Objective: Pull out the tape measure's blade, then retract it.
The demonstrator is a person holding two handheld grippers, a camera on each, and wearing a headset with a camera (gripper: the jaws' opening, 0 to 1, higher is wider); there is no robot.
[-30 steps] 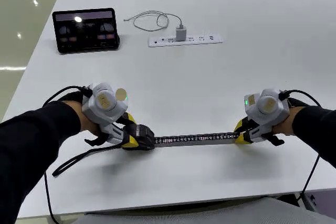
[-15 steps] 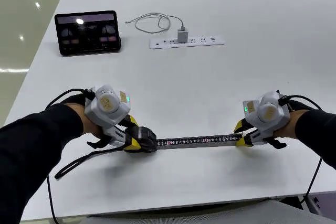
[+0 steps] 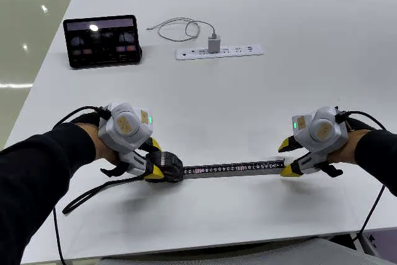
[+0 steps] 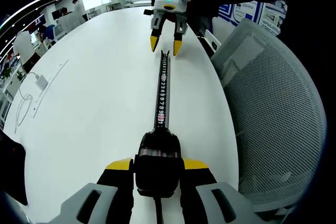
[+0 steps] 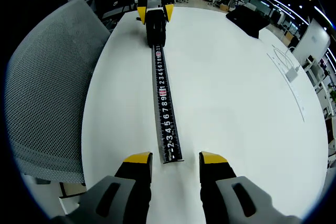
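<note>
Jaws of left gripper (image 4: pixel 157 164) clamped on tape measure case (image 4: pixel 157 153), near front edge of worktop (image 3: pixel 260 91). blade (image 5: pixel 164 103) lies drawn out flat on worktop, its tip loose between jaws of right gripper (image 5: pixel 175 157), which stand apart. Risk: unrestrained blade whips back, hook slams case and case twists in grip.

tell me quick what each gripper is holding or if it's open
left gripper: shut on the tape measure, gripping its case.
right gripper: open, with the blade tip lying between its jaws, ungripped.
</note>
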